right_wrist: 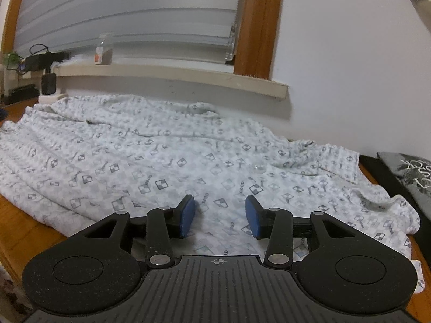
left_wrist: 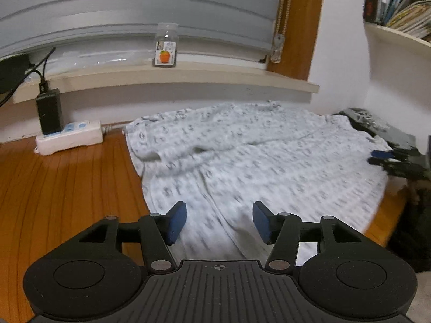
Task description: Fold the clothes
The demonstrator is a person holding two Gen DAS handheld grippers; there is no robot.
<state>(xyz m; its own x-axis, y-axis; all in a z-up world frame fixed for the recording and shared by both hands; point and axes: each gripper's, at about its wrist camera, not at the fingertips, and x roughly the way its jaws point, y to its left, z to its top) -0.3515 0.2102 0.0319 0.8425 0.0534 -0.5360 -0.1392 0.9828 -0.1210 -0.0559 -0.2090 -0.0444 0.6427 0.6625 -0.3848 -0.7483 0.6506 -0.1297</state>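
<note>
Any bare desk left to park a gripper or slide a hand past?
Bare wood left of the patterned shirt, in front of the power strip. A thin strip along the near right edge. Crowded right: dark garment abuts the shirt.

The left gripper point(left_wrist: 219, 222), jaws apart, hovers over a patterned white garment point(left_wrist: 256, 156) on the wooden floor point(left_wrist: 67, 188).

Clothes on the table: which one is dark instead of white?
The dark grey printed garment at the right edge, beside the spread white patterned shirt.
</note>
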